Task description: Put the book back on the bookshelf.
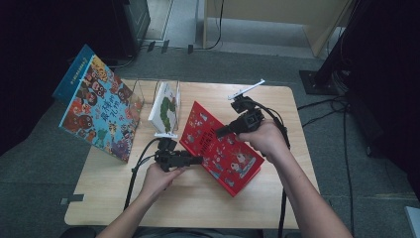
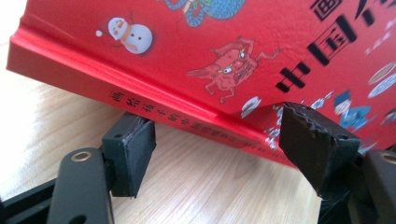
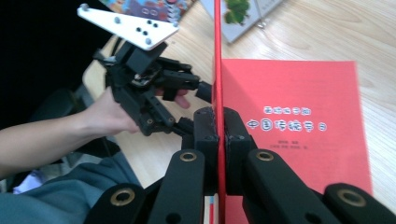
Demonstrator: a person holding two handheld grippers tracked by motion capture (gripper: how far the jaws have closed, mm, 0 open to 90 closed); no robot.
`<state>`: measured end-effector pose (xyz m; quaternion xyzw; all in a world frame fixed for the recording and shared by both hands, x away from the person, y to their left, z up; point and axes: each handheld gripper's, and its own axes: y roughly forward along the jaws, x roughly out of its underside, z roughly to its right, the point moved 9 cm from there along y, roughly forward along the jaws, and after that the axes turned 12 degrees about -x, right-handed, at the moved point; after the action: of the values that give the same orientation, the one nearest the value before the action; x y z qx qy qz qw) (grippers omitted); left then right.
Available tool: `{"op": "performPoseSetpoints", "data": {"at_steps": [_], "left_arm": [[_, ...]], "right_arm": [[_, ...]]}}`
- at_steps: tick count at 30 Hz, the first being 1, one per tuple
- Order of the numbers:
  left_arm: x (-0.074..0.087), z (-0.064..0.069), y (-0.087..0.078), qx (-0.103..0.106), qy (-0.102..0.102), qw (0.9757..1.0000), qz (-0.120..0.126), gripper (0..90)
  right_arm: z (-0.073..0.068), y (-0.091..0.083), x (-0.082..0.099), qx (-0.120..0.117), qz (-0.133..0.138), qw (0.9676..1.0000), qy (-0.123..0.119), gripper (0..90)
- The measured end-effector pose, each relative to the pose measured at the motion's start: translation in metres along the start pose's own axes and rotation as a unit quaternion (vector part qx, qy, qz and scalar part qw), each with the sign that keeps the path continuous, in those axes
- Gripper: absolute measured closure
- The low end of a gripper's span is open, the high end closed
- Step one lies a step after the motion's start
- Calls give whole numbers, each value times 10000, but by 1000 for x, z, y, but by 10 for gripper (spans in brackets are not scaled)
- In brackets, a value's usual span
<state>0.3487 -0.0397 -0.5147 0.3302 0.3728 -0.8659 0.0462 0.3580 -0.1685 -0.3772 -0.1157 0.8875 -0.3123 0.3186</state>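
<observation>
Right tool (image 3: 217,128): jaws clamped on the lifted front cover (image 3: 217,70) of the red book (image 1: 221,147), cover held edge-on, title page exposed beneath. Left tool (image 2: 219,140): jaws standing wide at the book's spine edge, pads clear of it, nothing gripped. Book lies mid-surface (image 1: 198,198), just in front of the clear bookstand (image 1: 158,94) holding a white book (image 1: 165,110); large illustrated book (image 1: 99,110) leans at far left.

Risks, judged: with the left tool released, the book body is unrestrained; a pull on the thin cover could drag or swing the whole book. Cover may crease or slip from the narrow pinch. Drifting back could knock the stand.
</observation>
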Motion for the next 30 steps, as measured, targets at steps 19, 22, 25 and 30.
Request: {"op": "performPoseSetpoints", "data": {"at_steps": [19,22,25,30], "left_arm": [[-29,11,-40,323,531,9977,271,298],[-33,12,-49,526,633,9955,470,351],[-34,17,-59,895,785,9915,519,442],[-36,18,-69,941,1170,9876,447,566]], "right_arm": [[-19,-16,19,-921,911,9865,-1007,861],[-14,-14,23,-998,998,9851,-986,882],[-9,-13,28,-1268,1095,9820,-871,889],[-2,-11,28,-1185,1113,9785,-1267,844]]}}
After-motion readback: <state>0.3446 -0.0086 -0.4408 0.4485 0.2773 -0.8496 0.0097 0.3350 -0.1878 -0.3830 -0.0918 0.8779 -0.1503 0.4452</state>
